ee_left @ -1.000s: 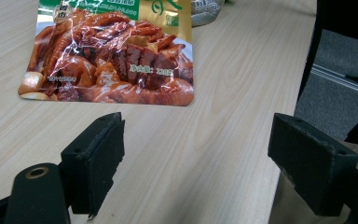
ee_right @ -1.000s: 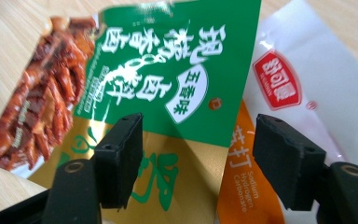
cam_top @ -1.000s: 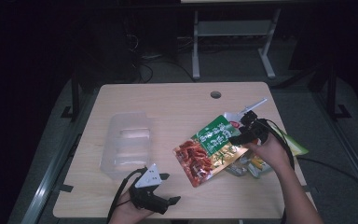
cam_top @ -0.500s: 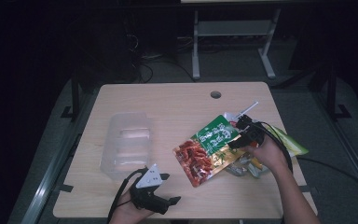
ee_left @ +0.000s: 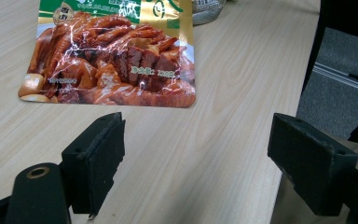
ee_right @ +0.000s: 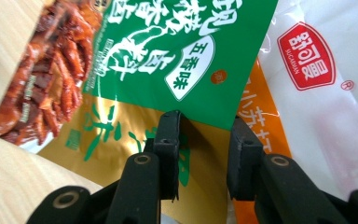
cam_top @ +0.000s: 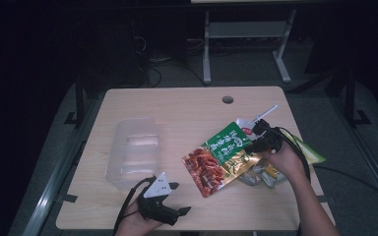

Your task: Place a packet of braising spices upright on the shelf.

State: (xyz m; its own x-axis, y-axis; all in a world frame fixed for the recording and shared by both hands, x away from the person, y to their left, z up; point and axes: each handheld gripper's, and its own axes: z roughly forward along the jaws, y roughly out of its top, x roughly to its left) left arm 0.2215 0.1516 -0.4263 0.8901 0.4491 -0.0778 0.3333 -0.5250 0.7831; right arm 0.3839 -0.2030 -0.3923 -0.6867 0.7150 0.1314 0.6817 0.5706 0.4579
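A snack packet (cam_top: 220, 156), green on top with red meat pictured below, lies tilted on a pile of other packets at the table's right. My right gripper (cam_top: 259, 139) sits at the packet's upper right edge. In the right gripper view its jaws (ee_right: 205, 122) stand a narrow gap apart over the snack packet (ee_right: 168, 56), astride its gold edge, not pinching it. My left gripper (cam_top: 179, 198) rests open near the front edge, pointing toward the packet. Its wide-apart jaws (ee_left: 200, 126) hold nothing, and the snack packet's red end (ee_left: 112, 65) lies just beyond them.
A clear plastic container (cam_top: 132, 151) stands at the table's left. Under the snack packet lie a white packet with a red logo (ee_right: 317, 70), an orange one (ee_right: 261, 116), silvery ones (cam_top: 263, 176) and a yellow-green one (cam_top: 311, 153). A cable hole (cam_top: 228, 100) is at the back.
My right gripper has slid a little toward the person along the packet's upper edge. The packet has barely shifted. The left gripper has stayed put.
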